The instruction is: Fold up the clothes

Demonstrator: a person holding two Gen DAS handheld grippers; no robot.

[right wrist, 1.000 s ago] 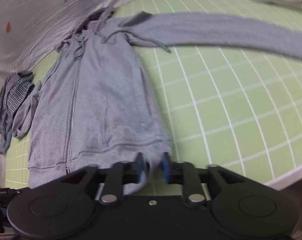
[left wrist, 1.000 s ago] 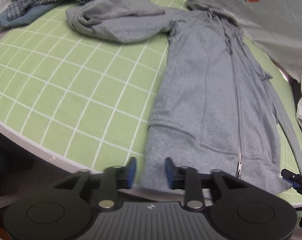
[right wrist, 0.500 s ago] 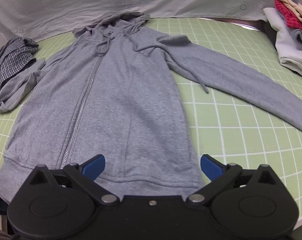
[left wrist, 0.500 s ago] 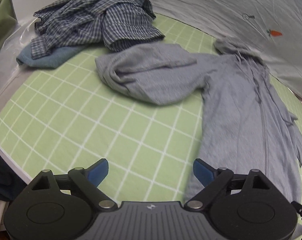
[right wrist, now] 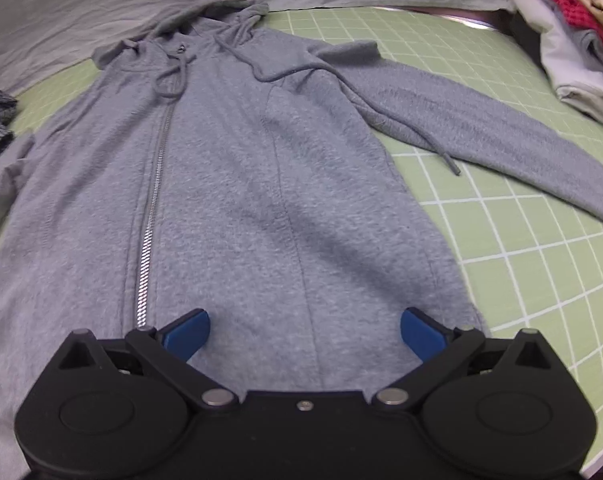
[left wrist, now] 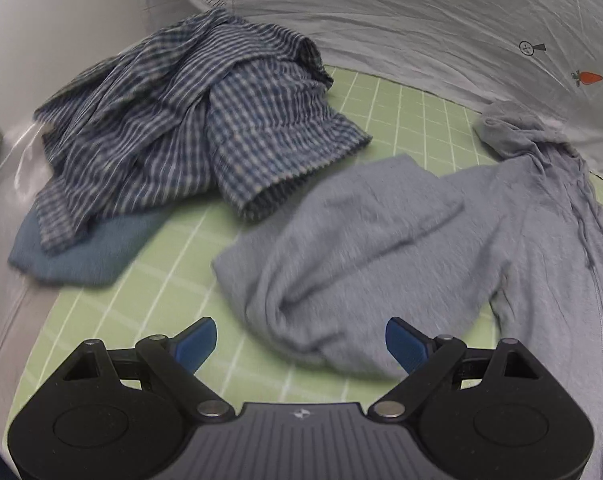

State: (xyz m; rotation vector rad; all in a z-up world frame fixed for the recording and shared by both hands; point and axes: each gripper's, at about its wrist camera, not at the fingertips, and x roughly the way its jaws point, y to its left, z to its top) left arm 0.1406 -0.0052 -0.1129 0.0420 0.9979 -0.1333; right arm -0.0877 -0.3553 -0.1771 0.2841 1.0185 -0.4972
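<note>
A grey zip hoodie [right wrist: 237, 200] lies flat, front up, on the green grid mat [right wrist: 541, 264], hood at the far end. One sleeve [right wrist: 481, 128] stretches out to the right. The other sleeve [left wrist: 341, 248] lies bunched up in the left wrist view. My right gripper [right wrist: 303, 330] is open and empty above the hoodie's lower front. My left gripper [left wrist: 301, 340] is open and empty just above the bunched sleeve.
A crumpled blue checked shirt [left wrist: 189, 120] lies on a blue cloth [left wrist: 81, 252] at the mat's far left. A stack of folded clothes [right wrist: 573, 40] sits at the far right. A grey sheet [left wrist: 421, 32] with small prints hangs behind the mat.
Both grippers let go of the hoodie's hem and opened wide. The left one moved up toward the bunched sleeve. The right one moved over the hoodie's lower front.
</note>
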